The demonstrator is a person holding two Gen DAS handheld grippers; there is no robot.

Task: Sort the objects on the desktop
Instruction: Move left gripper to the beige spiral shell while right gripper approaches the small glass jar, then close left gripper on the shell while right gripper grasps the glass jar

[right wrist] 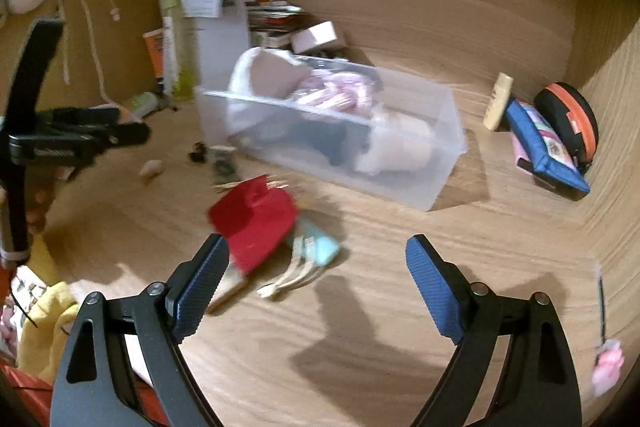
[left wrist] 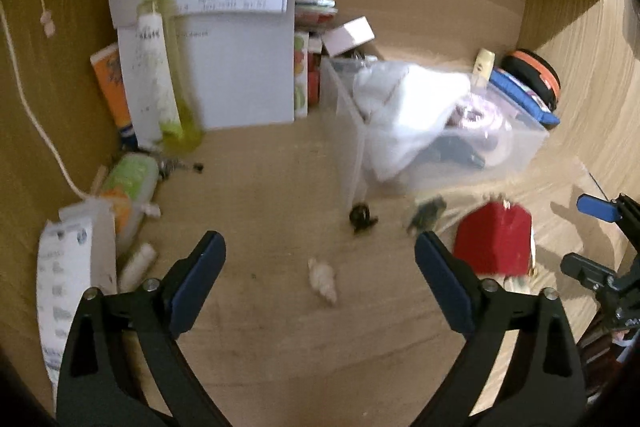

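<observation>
Left claw [left wrist: 320, 259]: spread wide, nothing between its pads, hanging over bare wood near a small pale crumpled scrap [left wrist: 323, 279].
Right claw [right wrist: 318, 259]: spread wide, empty, just beside the red pouch [right wrist: 256, 223].
Red pouch: lies on the desk [right wrist: 360, 347], on top of wooden clothespins [right wrist: 292, 275].
Clear bin [right wrist: 332, 143]: mid-desk, holding white cloth and pink items.
Blue case [right wrist: 544, 147]: far right, leaning against a black-and-orange case [right wrist: 572, 119].
</observation>
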